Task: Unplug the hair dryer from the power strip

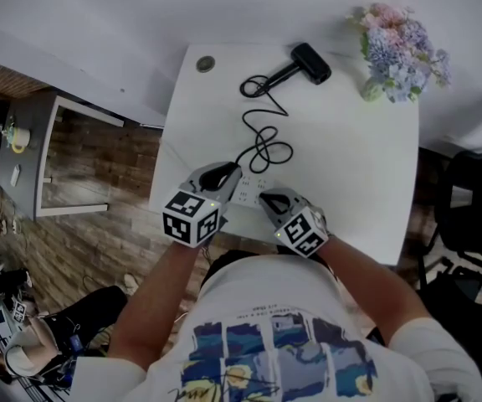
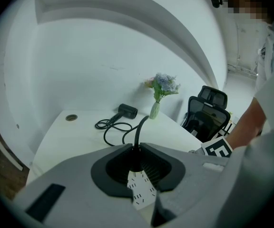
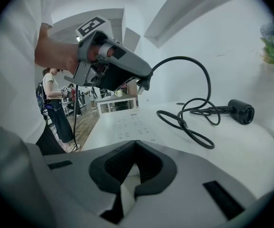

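The black hair dryer point(image 1: 310, 62) lies at the far side of the white table point(image 1: 366, 166). Its cord point(image 1: 266, 136) runs in loops back to my left gripper point(image 1: 224, 172). That gripper is shut on the black plug point(image 3: 144, 83) and holds it in the air above the white power strip point(image 3: 127, 122), a bare prong showing under the jaws. In the left gripper view the cord point(image 2: 138, 132) rises from between the pads, with the power strip point(image 2: 141, 190) below. My right gripper point(image 3: 136, 148) is shut on the strip's near end.
A vase of flowers point(image 1: 396, 53) stands at the far right corner and a round grommet point(image 1: 205, 64) at the far left. A black office chair point(image 1: 475, 199) is right of the table. A person point(image 3: 56, 103) stands in the room behind.
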A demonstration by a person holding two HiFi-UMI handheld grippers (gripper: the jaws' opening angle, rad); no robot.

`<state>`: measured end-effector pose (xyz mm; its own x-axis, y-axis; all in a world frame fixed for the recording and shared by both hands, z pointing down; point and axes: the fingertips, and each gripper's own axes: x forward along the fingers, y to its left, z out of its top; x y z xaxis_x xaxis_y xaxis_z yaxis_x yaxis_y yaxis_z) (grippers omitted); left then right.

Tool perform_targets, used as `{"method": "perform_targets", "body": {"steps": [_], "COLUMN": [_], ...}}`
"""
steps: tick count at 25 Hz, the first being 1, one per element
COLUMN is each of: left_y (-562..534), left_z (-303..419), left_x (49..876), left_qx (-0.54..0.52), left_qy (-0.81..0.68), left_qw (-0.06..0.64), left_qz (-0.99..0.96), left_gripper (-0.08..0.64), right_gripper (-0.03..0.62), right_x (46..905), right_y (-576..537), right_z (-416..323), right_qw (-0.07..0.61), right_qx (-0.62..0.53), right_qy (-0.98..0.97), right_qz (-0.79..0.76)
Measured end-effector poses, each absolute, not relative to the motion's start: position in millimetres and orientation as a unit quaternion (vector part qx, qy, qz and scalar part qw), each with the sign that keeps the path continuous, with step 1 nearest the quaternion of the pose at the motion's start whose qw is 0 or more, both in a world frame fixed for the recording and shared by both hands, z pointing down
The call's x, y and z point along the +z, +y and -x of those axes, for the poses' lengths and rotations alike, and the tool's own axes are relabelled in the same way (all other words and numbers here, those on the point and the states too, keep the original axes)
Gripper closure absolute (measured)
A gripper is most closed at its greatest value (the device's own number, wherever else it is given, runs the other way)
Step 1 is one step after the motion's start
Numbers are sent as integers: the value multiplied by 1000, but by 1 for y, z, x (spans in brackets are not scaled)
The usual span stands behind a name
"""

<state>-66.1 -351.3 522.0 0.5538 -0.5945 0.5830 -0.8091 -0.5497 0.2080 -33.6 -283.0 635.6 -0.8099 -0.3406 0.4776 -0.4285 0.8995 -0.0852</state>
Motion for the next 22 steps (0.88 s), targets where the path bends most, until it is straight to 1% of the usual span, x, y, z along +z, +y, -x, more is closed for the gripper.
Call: {"method": "perform_targets", "body": {"steps": [22], "left_y": [-350], "left_z": [68], "left_x": [514], "left_qx": [221], "left_qy": [-414], "left_qw": [243], "left_qz": [-849], "left_gripper": [512], "right_gripper": [598], "right_x": [634], "right_y": [-282], "right_z": [34], "right_qw": [233], "right_qx": [96], "right_qy": [-947], "right_qz": [-198]}}
